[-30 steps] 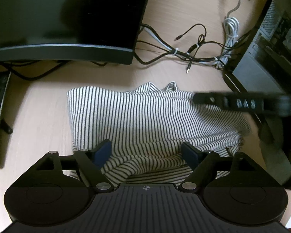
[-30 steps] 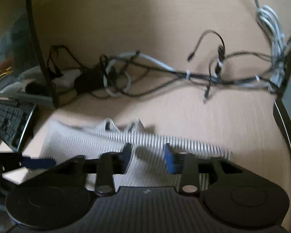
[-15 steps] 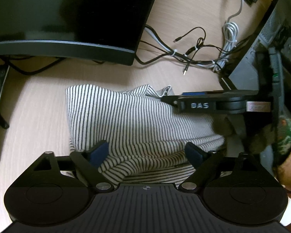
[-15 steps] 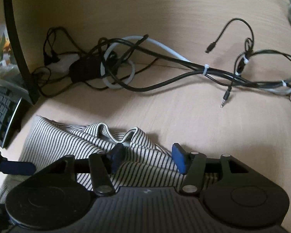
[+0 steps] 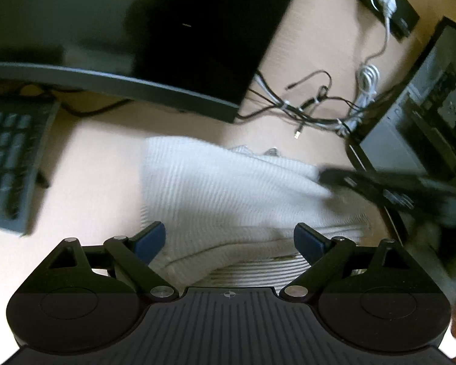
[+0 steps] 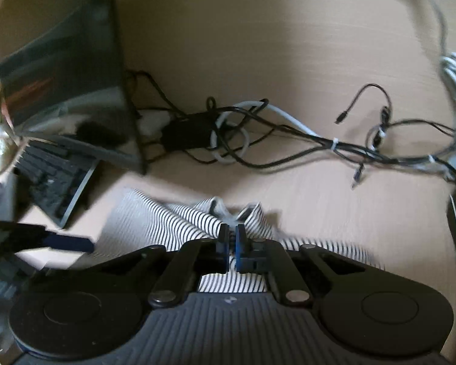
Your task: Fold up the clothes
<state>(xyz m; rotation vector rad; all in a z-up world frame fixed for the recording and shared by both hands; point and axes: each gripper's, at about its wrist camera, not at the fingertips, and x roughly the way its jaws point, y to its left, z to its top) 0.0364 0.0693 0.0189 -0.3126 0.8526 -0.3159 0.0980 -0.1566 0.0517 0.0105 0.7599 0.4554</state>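
Two tools work over one striped garment (image 6: 167, 225), which lies partly folded on the pale bench (image 6: 288, 45), just ahead of both. The right tool (image 6: 231, 237) has its jaws pressed together, pinching the fabric at the puckered far edge, seemingly the neckline. The left tool (image 5: 229, 237) stands spread wide, its blue pads (image 5: 150, 238) either side of the garment's near layers and gripping nothing.

By its look the cloth is a light, soft knit: it drapes and bunches under a pinch and should slide easily over the smooth wood. It will likely sag between grip points, so hems, corners or the doubled fold edge look the best holds, rather than mid-panel.

From the right wrist the stripes are crisp and the pinch itself is plain, with the tangle of cables (image 6: 288, 140) well beyond. From the left wrist the garment (image 5: 228, 188) blurs nearly white, but its stacked near layers show, with the right tool (image 5: 323, 178) coming in from the right side.
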